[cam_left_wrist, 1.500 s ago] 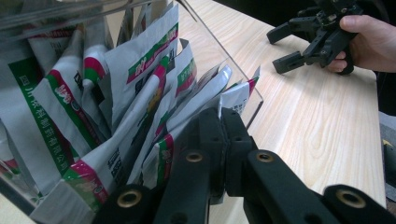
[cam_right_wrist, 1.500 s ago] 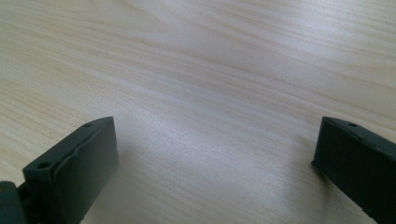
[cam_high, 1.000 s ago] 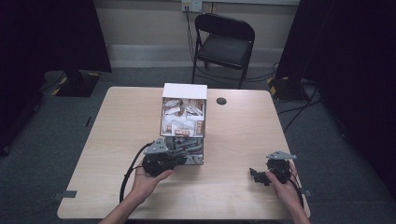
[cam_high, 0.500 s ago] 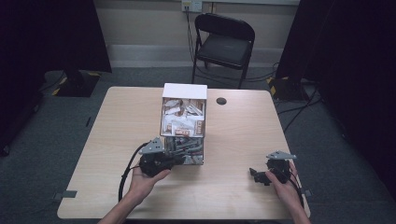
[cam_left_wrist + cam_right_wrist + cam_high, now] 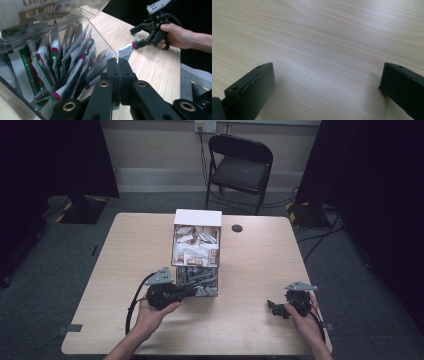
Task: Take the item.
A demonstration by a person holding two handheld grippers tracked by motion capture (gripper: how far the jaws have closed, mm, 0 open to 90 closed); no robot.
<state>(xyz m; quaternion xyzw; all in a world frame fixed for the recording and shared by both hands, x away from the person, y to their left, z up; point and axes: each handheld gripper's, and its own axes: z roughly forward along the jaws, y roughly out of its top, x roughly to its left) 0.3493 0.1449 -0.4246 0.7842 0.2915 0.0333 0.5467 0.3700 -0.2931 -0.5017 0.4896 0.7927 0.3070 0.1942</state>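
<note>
The left gripper (image 5: 117,61) is clamped on 1 sachet (image 5: 127,51) just outside the clear box (image 5: 196,251) at the middle of the surface (image 5: 260,265). The right gripper (image 5: 274,307) rests open near the right front corner, well apart from the sachet.

Left tool (image 5: 192,291) at the clear box (image 5: 196,251) front; right tool (image 5: 274,306) rests well apart.

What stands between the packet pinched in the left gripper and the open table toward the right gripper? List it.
Nothing visible. The left gripper is shut on the packet at the corner of the clear box. From there to the right gripper, the table is bare wood.
</note>
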